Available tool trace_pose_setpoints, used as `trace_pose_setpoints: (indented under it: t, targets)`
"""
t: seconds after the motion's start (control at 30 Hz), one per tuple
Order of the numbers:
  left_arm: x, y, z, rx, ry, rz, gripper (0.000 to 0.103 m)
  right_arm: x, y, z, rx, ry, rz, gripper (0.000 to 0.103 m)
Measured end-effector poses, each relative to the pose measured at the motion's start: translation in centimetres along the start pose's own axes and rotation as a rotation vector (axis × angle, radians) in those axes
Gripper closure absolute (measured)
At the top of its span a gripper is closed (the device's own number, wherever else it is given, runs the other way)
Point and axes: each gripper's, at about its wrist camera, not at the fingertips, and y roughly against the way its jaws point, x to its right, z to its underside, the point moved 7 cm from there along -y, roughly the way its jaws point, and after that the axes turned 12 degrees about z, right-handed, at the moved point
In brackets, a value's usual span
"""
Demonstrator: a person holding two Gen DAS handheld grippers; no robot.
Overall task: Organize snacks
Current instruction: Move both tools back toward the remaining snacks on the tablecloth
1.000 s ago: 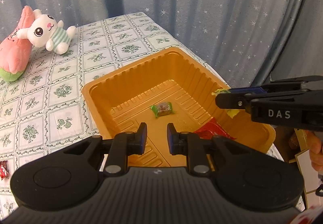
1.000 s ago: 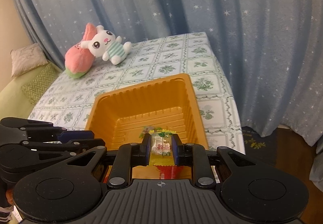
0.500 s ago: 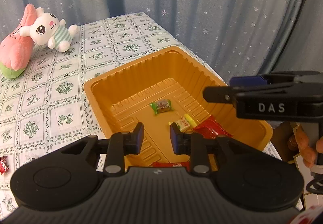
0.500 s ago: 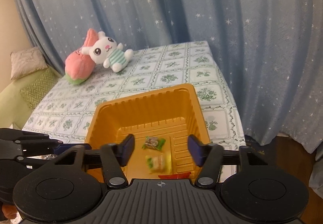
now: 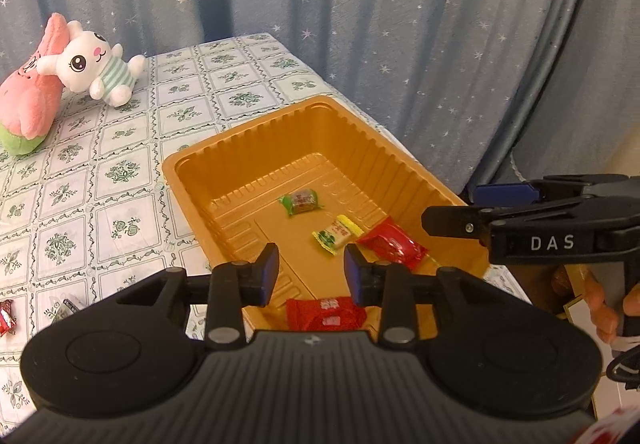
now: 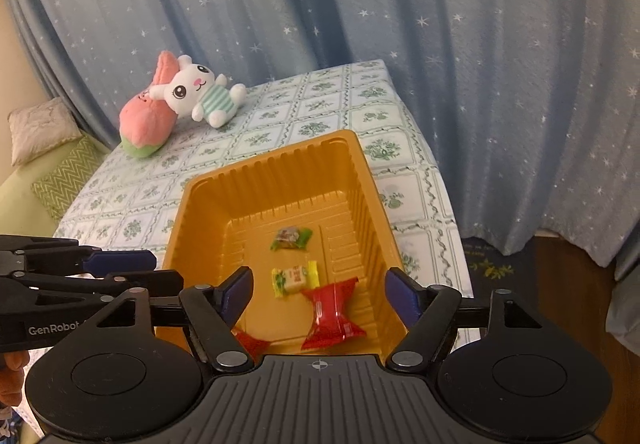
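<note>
The right tongs [image 6: 318,286] hover over the near end of the orange tray [image 6: 370,180], spread wide apart and holding nothing. Just ahead of them on the tray floor lie a yellow candy [image 6: 293,278] and a red packet [image 6: 332,314], with a green candy [image 6: 291,237] farther ahead. The left tongs [image 5: 307,270] are level above the tray's near left corner, parted with a gap and empty; a second red packet [image 5: 325,314] lies just below them. Far ahead left on the surface [image 5: 120,172], two plush toys [image 5: 60,76] rest.
</note>
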Motion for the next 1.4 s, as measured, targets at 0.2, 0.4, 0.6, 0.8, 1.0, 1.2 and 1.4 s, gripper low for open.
trace_pose_setpoints:
  t: [0.2, 0.4, 0.6, 0.8, 1.0, 1.2, 1.4]
  targets:
    - [0.4, 1.9, 1.3, 0.001, -0.011, 0.03, 0.07, -0.1, 1.8, 0.9, 0.005, -0.004, 0.021, 0.029]
    - [0.0, 4.1, 3.0, -0.002, -0.024, 0.045, 0.07, -0.8, 3.9, 2.4, 0.011, -0.005, 0.044, 0.029]
    - [-1.7, 6.6, 5.5, -0.015, -0.023, 0.054, 0.07, -2.2, 5.8, 4.9, -0.005, -0.015, 0.073, 0.029]
    - [-4.2, 9.2, 8.2, -0.033, -0.015, 0.056, 0.07, -4.5, 7.1, 7.5, -0.035, -0.027, 0.096, 0.029]
    - [-7.2, 11.7, 10.7, -0.052, -0.004, 0.053, 0.07, -7.7, 7.9, 9.7, -0.063, -0.036, 0.106, 0.029]
    - [-10.5, 13.7, 12.6, -0.065, 0.004, 0.047, 0.07, -11.9, 7.6, 11.3, -0.089, -0.03, 0.096, 0.029]
    - [-13.7, 15.5, 14.0, -0.068, 0.012, 0.038, 0.07, -16.0, 6.6, 12.7, -0.113, -0.022, 0.087, 0.029]
